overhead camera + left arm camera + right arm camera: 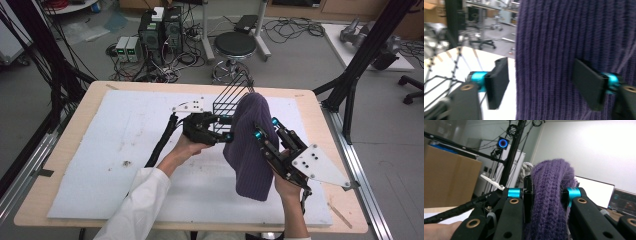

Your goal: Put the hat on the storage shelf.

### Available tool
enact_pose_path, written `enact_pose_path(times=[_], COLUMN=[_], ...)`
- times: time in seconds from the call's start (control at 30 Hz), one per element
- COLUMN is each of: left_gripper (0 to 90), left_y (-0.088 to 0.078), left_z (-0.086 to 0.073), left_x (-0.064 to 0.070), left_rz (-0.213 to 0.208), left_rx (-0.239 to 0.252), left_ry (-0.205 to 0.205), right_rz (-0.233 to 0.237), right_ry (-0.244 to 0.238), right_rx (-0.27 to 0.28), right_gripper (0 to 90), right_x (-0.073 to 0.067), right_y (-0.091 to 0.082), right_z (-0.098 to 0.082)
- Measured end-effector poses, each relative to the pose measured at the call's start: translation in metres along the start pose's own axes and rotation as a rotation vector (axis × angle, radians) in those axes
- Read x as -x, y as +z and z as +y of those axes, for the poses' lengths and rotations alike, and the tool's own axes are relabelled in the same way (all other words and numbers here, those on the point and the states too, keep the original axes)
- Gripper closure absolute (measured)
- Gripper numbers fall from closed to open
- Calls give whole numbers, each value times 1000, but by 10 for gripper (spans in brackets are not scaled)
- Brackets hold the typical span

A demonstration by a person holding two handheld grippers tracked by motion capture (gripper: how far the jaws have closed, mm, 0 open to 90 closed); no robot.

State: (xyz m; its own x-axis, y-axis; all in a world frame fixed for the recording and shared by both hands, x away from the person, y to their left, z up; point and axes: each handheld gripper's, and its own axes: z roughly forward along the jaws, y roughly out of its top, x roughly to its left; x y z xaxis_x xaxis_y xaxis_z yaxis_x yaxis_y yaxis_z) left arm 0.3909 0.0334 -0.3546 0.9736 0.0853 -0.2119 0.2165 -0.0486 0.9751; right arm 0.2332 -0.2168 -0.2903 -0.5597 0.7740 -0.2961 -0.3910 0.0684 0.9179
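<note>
Hanging above the middle of the worktop [75, 130], a purple knitted cloth [252, 145] droops from the right gripper [265, 129], whose jaws are clamped on a bunched fold of it near its top. In the right gripper view the knit [550, 195] bulges up between the two black jaws and fills the gap. The left gripper [226, 128] sits just left of the cloth, pointing right at it. In the left gripper view its jaws stand apart: one lies over the ribbed knit [574, 37], the other just off the cloth's edge, so that edge sits between them without being pinched. A black wire rack [231, 95] stands on the white mat [130, 150] just behind the cloth, at the far side of the worktop.
</note>
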Motion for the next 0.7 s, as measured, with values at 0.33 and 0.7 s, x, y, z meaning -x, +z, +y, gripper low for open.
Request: enact_pose_path(times=[0.33, 0.7], left_gripper=[836, 839], left_y=[-7, -30], left_z=[-2, 1], left_x=[6, 5], left_rz=[-6, 82], left_rx=[19, 76], left_ry=[62, 68], right_rz=[-9, -66], right_ry=[0, 30], right_rx=[-15, -50], right_gripper=[748, 743], right_x=[2, 12], right_y=[0, -2], right_z=[-1, -8])
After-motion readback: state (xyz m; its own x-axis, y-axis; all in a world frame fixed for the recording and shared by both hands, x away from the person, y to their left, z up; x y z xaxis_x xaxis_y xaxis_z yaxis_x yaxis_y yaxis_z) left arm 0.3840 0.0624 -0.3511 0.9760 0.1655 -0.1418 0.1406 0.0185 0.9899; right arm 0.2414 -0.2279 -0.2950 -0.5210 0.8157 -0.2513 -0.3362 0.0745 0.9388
